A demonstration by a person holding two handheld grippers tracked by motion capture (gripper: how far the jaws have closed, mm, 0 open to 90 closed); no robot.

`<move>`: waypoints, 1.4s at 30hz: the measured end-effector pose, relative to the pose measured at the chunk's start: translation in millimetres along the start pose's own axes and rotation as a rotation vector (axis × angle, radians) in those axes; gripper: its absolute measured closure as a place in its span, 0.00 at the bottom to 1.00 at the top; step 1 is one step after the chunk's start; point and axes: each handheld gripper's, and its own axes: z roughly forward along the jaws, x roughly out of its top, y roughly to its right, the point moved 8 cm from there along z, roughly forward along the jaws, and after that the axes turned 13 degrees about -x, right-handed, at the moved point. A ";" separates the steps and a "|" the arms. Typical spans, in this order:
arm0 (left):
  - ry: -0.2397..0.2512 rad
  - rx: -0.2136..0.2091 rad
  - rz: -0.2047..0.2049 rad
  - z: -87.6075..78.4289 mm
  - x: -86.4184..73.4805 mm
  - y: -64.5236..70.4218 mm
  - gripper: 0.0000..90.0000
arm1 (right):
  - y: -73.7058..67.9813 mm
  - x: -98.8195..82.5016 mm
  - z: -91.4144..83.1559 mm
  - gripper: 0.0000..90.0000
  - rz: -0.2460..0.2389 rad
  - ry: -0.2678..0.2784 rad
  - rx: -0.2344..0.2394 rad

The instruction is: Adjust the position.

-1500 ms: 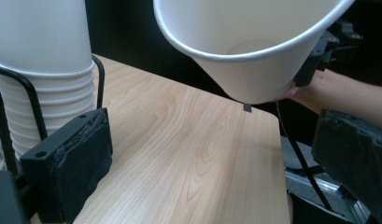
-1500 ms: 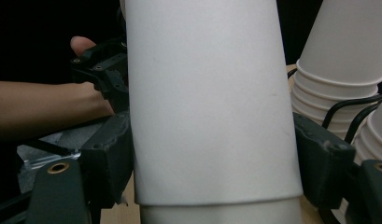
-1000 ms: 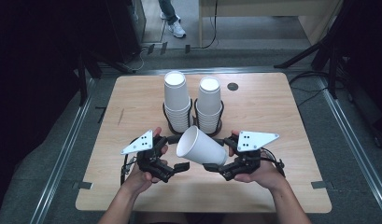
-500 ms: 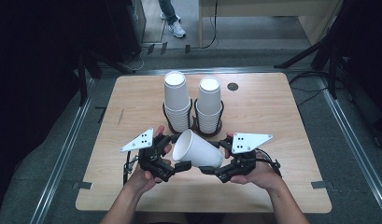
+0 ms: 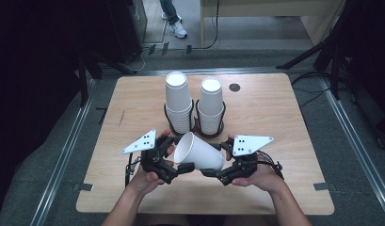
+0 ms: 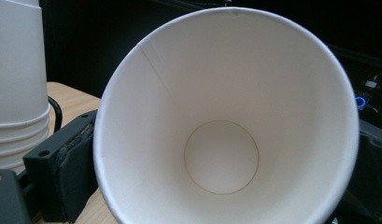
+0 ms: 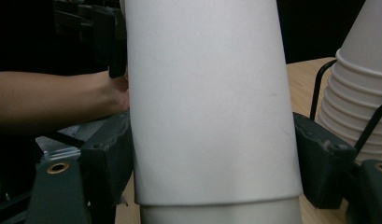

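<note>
Wooden table [image 5: 275, 122], two racked cup stacks [image 5: 179, 101]; both claws [image 5: 180, 168] [image 5: 210, 172] clamped on one empty paper cup [image 5: 199, 151].

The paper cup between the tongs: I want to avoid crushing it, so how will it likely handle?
The paper cup is thin-walled and empty inside, so probably very light and easily dented by a firm squeeze. Its smooth tapered side may slip toward the narrow end. Laid down, it would likely roll in a curve.
</note>
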 end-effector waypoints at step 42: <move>-0.048 0.008 0.034 -9.9 -2.5 -1.3 0.11 | 5.6 3.2 -8.4 0.06 -0.024 -0.091 -0.030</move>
